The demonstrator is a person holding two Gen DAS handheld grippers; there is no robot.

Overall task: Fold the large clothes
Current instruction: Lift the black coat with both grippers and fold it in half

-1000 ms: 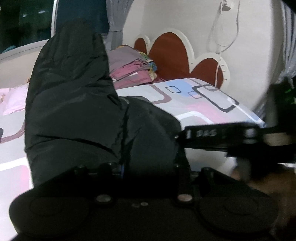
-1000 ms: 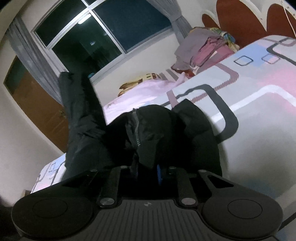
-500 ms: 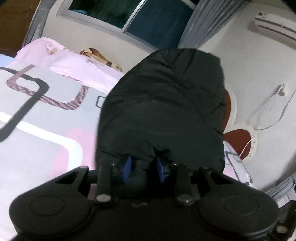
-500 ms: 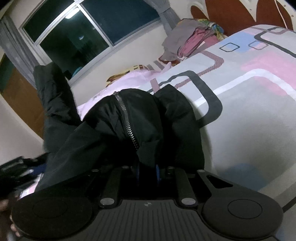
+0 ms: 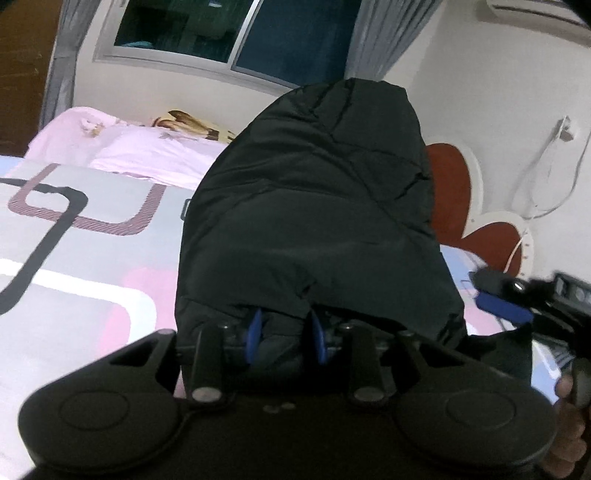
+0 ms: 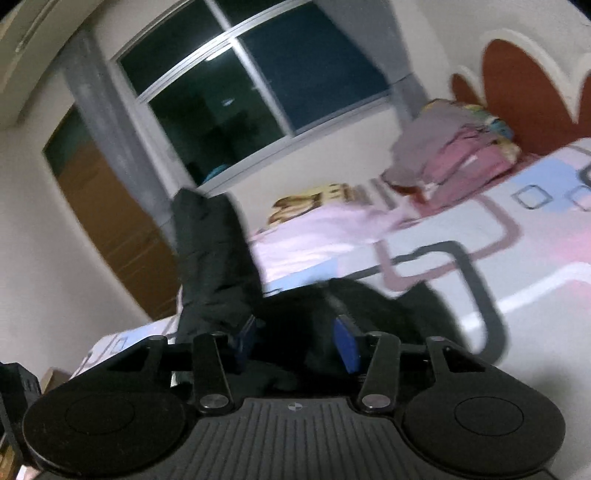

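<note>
The left tongs clench the black padded jacket, rising ahead over the bed, while the right tongs, just opening, stand released above its collar.

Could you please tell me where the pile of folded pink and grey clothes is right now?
In the right wrist view the pile of folded clothes sits at the upper right, on the far end of the bed, against the red headboard.

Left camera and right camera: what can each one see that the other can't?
Only the left camera shows the wall cable, the air conditioner and the other claw at its right edge. Only the right camera shows the clothes pile and the brown door. Both show the black jacket, the patterned bed, the pink bedding, the window and the red headboard.
</note>
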